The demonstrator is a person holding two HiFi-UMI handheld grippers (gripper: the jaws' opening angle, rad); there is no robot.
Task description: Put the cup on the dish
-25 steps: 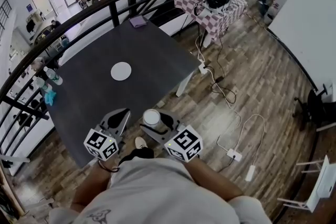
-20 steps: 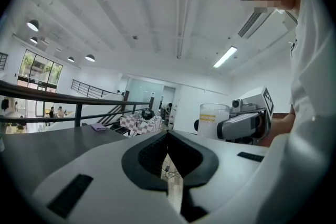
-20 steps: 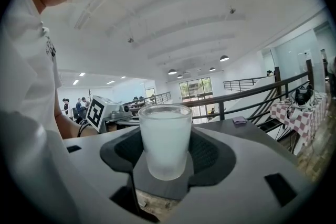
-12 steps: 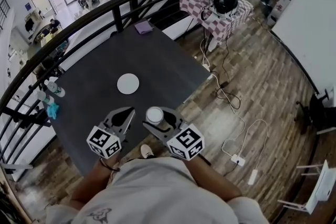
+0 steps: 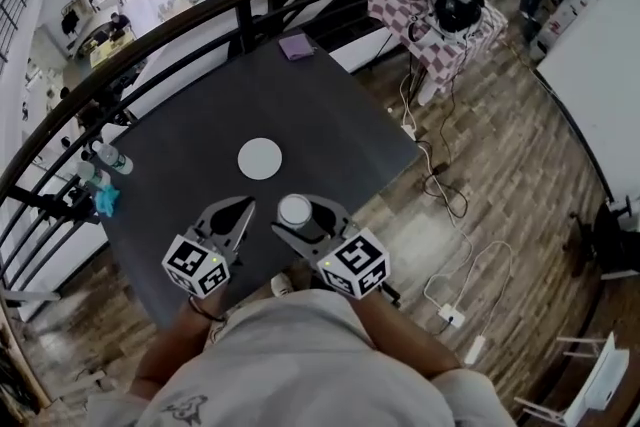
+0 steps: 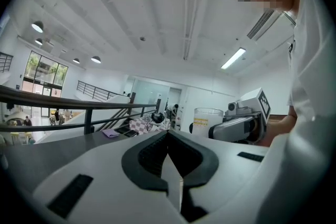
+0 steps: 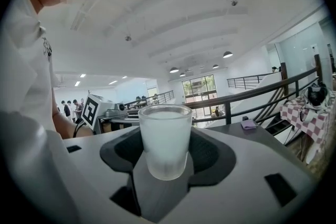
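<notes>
Over the near part of the dark grey square table (image 5: 340, 130), you hold both grippers side by side, their jaws pointing away from your body toward the black metal railing (image 5: 246, 25).

- **Right gripper** (image 5: 305, 218): the jaws are closed on the frosted translucent cup (image 7: 164, 136). The right gripper view shows the cup upright, seated between the dark pads, with its rim level and open upward. In the head view it is above the table surface, on your side of the dish and apart from it.
- **Left gripper** (image 5: 240, 207): the left gripper view shows the two jaws meeting along a thin seam with nothing between them. This gripper hangs just beside the right one, and the cup is visible past it on the right.
- **White round dish** (image 5: 260, 158): it lies flat near the middle of the table, just beyond the tips of both grippers and touching neither.
- **Surroundings:** a purple cloth (image 5: 296, 46) lies at the far corner of the table. A clear plastic bottle (image 5: 112, 158) and a blue cloth (image 5: 106, 201) sit at its left edge. To the right, past the table, a checkered table (image 5: 395, 15) stands on the wooden floor (image 5: 500, 175), and white cables (image 5: 440, 185) trail across the boards.
</notes>
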